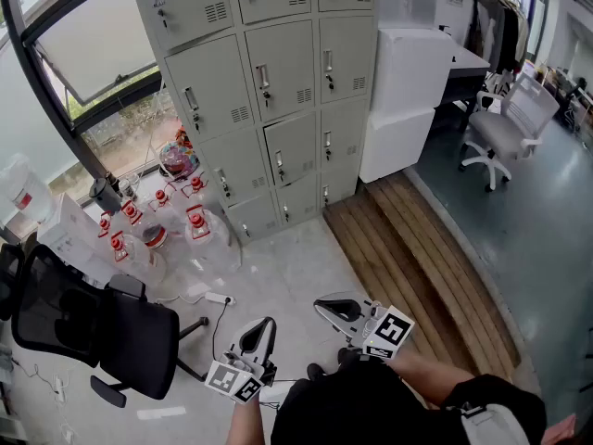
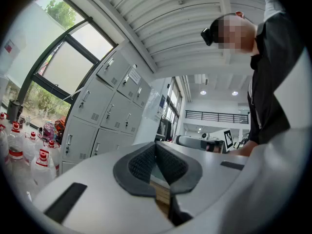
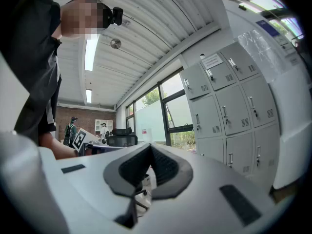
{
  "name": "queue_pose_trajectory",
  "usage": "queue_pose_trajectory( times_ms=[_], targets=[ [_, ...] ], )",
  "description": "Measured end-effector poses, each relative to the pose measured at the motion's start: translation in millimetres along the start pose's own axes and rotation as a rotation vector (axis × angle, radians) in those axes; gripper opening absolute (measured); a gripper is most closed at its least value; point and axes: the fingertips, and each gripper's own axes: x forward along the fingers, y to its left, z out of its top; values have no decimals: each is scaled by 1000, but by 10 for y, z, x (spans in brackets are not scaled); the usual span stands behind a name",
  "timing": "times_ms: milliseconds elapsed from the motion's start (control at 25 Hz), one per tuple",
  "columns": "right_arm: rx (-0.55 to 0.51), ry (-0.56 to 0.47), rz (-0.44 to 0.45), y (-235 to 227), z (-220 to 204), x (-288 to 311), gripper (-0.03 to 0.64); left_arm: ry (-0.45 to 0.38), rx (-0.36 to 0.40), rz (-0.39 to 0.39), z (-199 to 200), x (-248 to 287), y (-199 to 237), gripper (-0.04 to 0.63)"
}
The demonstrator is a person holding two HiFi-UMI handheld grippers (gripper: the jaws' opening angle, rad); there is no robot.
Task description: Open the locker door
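The grey locker bank (image 1: 278, 91) stands at the top of the head view, all its doors closed, each with a small handle and a vent. It also shows in the left gripper view as lockers (image 2: 107, 116) and in the right gripper view as lockers (image 3: 229, 111), some way off. Down by the person's body, far from the lockers, my left gripper (image 1: 259, 330) is shut with nothing in it, its pads (image 2: 144, 162) meeting at the tip. My right gripper (image 1: 335, 309) is beside it, also shut and empty, pads (image 3: 134, 169) together. Both point level.
A black office chair (image 1: 93, 323) stands at the lower left. Several water bottles (image 1: 157, 230) crowd the floor before the window. A white cabinet (image 1: 408, 91) adjoins the lockers on the right, by a wooden platform (image 1: 417, 258) and a white chair (image 1: 510, 133).
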Motion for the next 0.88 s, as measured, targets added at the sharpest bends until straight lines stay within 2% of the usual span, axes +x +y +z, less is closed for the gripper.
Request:
queue_pose_trajectory(
  times_ms=[880],
  targets=[
    [19,-38,-48,-39,74,51,11,-5,-26,-50,-3,34,85,15]
  ],
)
